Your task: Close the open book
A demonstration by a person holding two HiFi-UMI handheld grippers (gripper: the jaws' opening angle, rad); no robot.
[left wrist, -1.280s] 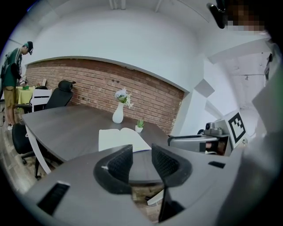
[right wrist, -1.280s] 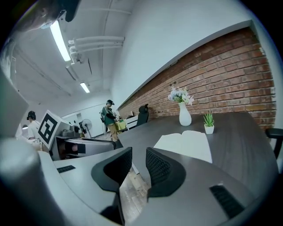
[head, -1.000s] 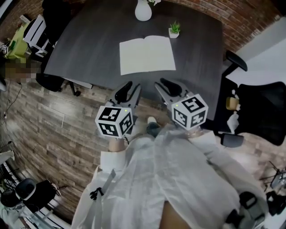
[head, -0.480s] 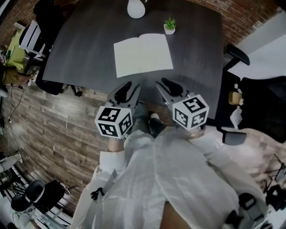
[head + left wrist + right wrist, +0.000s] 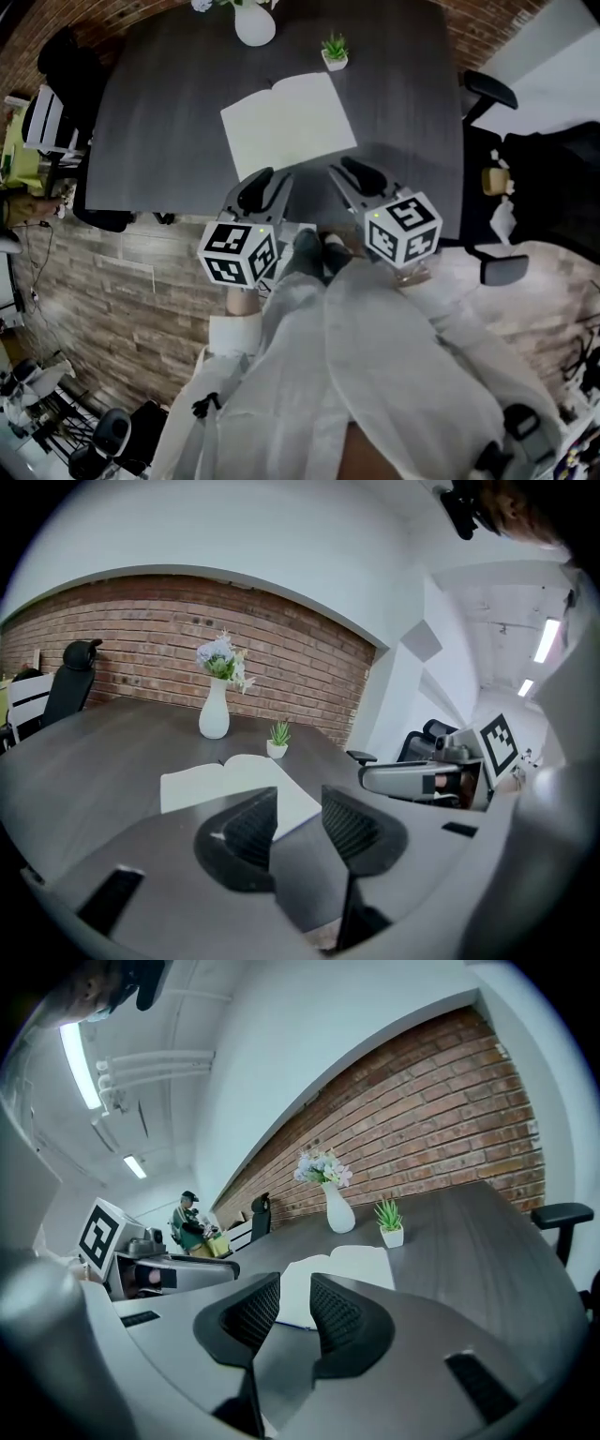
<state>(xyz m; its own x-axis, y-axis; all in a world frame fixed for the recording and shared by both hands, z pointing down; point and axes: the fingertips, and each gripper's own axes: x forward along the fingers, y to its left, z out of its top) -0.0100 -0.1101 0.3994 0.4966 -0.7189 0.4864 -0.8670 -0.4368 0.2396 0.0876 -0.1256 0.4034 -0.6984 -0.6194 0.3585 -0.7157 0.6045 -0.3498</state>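
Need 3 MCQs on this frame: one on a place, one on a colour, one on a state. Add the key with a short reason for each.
1. Where is the potted plant relative to the book?
A. lying on its pages
B. on the table past its far edge, to the right of the vase
C. on the floor beside a chair

2. What colour is the vase?
A. white
B. red
C. black

3. What state is the book in?
A. closed
B. open, lying flat on the table
C. lifted in a gripper

Key:
1 B: the head view shows the pot on the tabletop just beyond the book's far right corner.
2 A: the vase body is plain white in all three views.
3 B: both pages face up, the spine crease shows, and nothing touches the book.
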